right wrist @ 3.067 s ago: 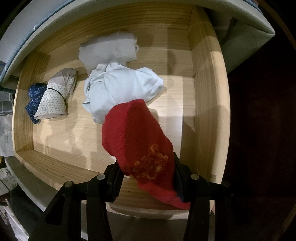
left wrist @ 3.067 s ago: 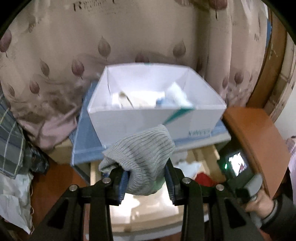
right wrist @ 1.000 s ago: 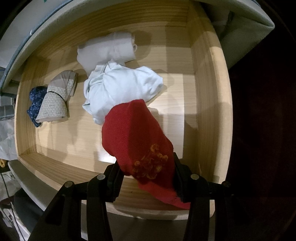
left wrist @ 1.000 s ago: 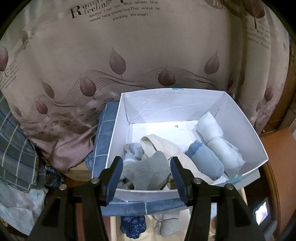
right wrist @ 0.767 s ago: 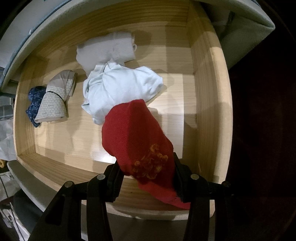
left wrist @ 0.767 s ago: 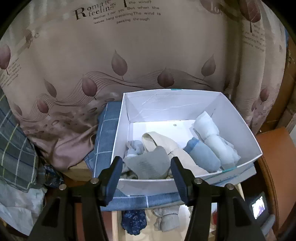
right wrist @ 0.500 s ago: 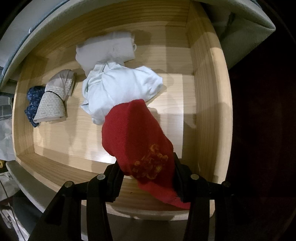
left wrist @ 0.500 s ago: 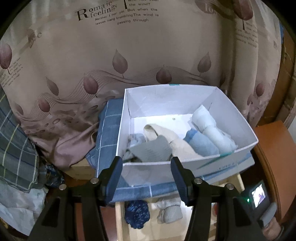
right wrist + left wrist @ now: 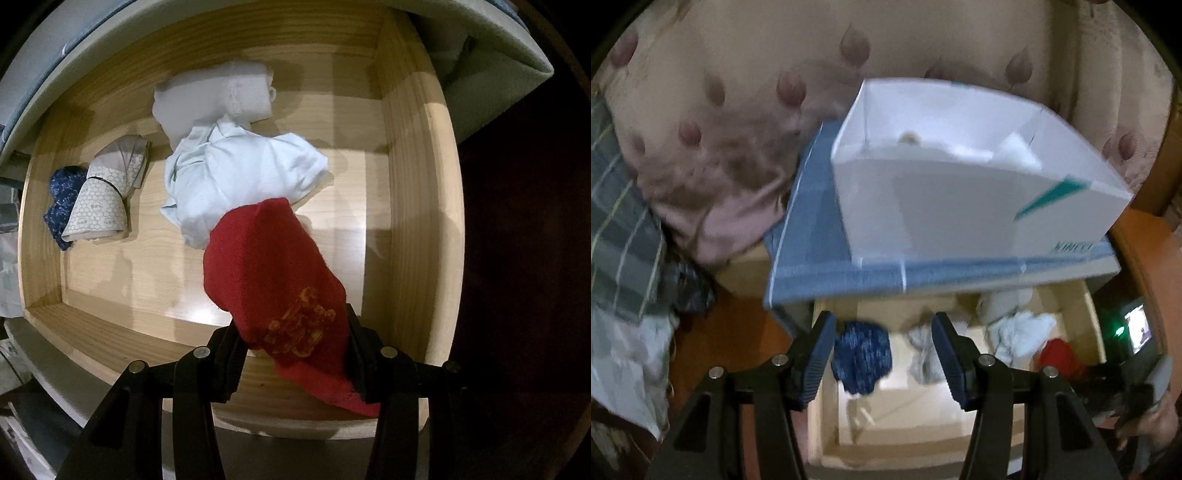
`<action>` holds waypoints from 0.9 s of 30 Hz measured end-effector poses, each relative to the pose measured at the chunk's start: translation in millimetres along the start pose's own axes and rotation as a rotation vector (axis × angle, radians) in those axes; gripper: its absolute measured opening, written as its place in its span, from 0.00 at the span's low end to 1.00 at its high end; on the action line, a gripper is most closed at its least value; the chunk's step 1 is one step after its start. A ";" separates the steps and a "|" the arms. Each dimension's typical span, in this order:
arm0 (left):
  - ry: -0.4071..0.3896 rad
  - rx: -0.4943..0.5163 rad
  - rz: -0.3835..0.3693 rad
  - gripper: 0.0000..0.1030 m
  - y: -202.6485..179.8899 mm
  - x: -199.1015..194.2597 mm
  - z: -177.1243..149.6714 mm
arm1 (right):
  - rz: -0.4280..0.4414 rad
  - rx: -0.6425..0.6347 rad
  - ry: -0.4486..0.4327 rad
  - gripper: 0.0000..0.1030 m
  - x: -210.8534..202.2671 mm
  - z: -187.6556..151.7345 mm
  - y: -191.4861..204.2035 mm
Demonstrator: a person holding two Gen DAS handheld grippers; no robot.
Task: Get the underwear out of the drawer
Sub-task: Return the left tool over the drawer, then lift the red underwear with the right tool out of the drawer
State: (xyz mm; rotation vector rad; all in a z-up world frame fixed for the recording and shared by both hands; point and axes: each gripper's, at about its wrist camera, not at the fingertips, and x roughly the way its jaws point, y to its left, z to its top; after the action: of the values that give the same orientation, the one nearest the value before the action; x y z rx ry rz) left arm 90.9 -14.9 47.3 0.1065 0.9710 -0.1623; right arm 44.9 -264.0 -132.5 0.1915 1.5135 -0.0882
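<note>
My right gripper [image 9: 291,354] is shut on red underwear [image 9: 269,273] and holds it above the open wooden drawer [image 9: 413,192]. In the drawer lie a pale blue garment [image 9: 236,173], a white folded piece [image 9: 214,99], a beige patterned roll [image 9: 103,199] and a dark blue piece [image 9: 61,188]. My left gripper [image 9: 884,354] is open and empty above the drawer's left part, over the dark blue piece [image 9: 862,354] and the beige roll [image 9: 923,350]. The white box [image 9: 960,192] holding clothes stands on the cabinet top behind.
A blue checked cloth [image 9: 812,236] lies under the white box. A leaf-print curtain [image 9: 738,110] hangs behind. A plaid fabric [image 9: 617,206] lies at the left. The right gripper's screen [image 9: 1137,328] shows at the right edge of the left wrist view.
My left gripper, empty after releasing the grey underwear into the white box, has dropped down and back toward the drawer. The right gripper has stayed still with the red underwear.
</note>
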 end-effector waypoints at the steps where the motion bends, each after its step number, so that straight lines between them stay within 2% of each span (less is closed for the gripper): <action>1: 0.012 -0.013 0.008 0.54 0.2 5.6 -6.9 | -0.001 0.001 -0.001 0.43 -0.1 -0.2 1.1; 10: 0.073 -0.069 0.053 0.54 -0.1 39.7 -53.6 | -0.007 0.002 -0.011 0.43 -3.4 1.2 0.1; 12: 0.112 -0.070 0.056 0.54 -1.0 47.4 -59.2 | -0.009 0.001 -0.012 0.43 -3.8 1.3 0.5; 14: 0.136 -0.086 0.047 0.54 -0.1 51.5 -60.9 | -0.009 0.000 -0.014 0.43 -4.2 1.2 0.2; 25: 0.148 -0.099 0.081 0.54 1.9 56.2 -64.5 | -0.038 -0.018 -0.058 0.43 -12.6 -1.7 3.8; 27: 0.136 -0.109 0.083 0.54 4.4 54.1 -65.0 | -0.023 -0.020 -0.078 0.43 -19.0 -2.7 6.0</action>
State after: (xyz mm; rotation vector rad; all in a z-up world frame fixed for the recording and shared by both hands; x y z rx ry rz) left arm 68.9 -4.8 -33.9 0.0582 1.1065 -0.0255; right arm 42.2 -258.7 -113.3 0.1526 1.4382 -0.0977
